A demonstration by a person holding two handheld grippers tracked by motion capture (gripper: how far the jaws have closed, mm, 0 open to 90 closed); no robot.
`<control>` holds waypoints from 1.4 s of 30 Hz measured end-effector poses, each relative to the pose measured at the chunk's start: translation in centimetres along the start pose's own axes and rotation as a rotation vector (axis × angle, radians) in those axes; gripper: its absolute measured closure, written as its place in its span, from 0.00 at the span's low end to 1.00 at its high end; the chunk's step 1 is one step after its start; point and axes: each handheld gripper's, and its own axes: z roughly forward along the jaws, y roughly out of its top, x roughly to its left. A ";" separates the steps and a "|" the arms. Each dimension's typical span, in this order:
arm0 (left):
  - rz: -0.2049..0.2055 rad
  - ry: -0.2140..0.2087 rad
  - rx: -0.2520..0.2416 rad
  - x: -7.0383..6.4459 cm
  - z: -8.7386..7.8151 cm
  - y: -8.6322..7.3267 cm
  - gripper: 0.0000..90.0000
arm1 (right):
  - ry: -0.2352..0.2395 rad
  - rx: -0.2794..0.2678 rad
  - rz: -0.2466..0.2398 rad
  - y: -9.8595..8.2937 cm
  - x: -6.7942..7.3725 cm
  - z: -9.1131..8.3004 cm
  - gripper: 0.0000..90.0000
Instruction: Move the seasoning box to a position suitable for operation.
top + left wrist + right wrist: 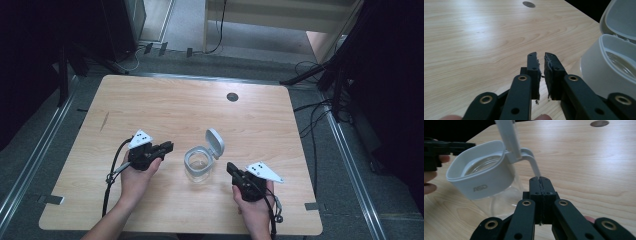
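A clear glass jar [198, 162] with a grey-white collar stands near the table's front middle, its flip lid [215, 142] standing open behind it. My left gripper [170, 146] lies just left of the jar, pointing at it. In the left gripper view the jaws [541, 56] stand almost together with a thin slit and nothing between them, and the jar [609, 67] and lid [621, 17] are close on the right. My right gripper [230, 166] sits just right of the jar. Its jaws [540, 180] are pressed shut and empty, just short of the jar [481, 177] and the lid [507, 135].
The light wooden table [175, 105] has a round cable hole [232, 97] at the back middle. Metal floor rails run along both sides, and dark stands and cables crowd the floor behind and to the right. The left gripper [471, 145] shows beyond the jar in the right gripper view.
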 end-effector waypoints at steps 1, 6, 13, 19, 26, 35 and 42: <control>0.009 -0.005 0.012 -0.1 0.3 0.1 0.95 | 0.002 0.004 0.001 0.0 0.2 0.2 1.00; 0.025 -0.040 0.047 -0.5 1.6 0.3 0.99 | -0.013 0.029 0.017 -0.2 0.8 1.6 1.00; 0.044 -0.079 0.073 -1.5 2.2 0.0 1.00 | -0.043 0.048 0.046 -0.4 1.4 2.5 1.00; 0.045 -0.096 0.071 -2.3 2.7 -0.2 0.99 | -0.043 0.057 0.049 -0.5 1.5 3.0 1.00; 0.057 -0.103 0.078 -3.0 2.7 -0.6 0.99 | -0.053 0.046 0.063 -0.2 1.5 3.0 0.99; 0.074 -0.127 0.083 -4.2 2.2 -1.3 0.99 | -0.093 0.016 0.047 -0.5 2.3 2.5 1.00; 0.078 -0.128 0.090 -5.1 1.6 -1.8 0.99 | -0.098 0.010 0.072 -0.5 2.0 2.4 1.00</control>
